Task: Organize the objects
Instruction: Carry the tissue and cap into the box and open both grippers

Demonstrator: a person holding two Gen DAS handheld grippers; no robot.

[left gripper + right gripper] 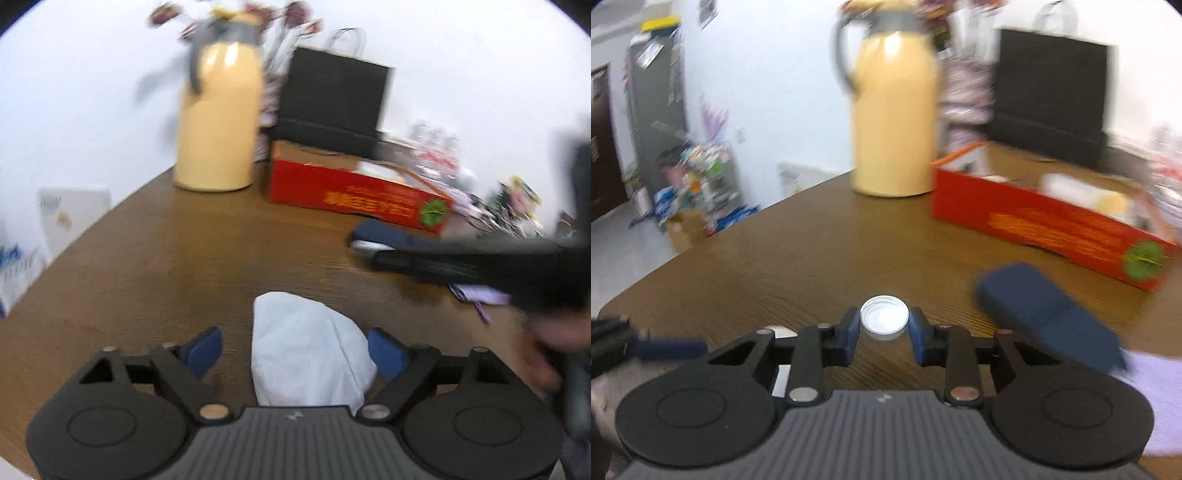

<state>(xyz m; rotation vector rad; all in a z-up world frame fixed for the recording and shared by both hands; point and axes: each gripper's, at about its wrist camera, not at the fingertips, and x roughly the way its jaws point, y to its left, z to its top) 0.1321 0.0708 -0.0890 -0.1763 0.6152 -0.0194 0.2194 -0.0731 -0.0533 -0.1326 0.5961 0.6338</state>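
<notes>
A white crumpled bag-like bundle (306, 354) lies on the brown wooden table (166, 258) between the fingers of my left gripper (295, 343). That gripper is open: its left pad stands clear of the bundle and its right pad sits just beside it. In the right wrist view my right gripper (884, 326) is shut on a small white bottle cap (884, 317), held open side up just above the table. The right gripper (365, 240) also reaches in from the right in the left wrist view, blurred.
A yellow thermos jug (218, 118) stands at the back beside an open red carton (351, 192), with a black box (332, 96) behind it. A dark blue case (1045, 314) and pale purple paper (1156, 387) lie right of the right gripper. The table's left edge (683, 254) curves away.
</notes>
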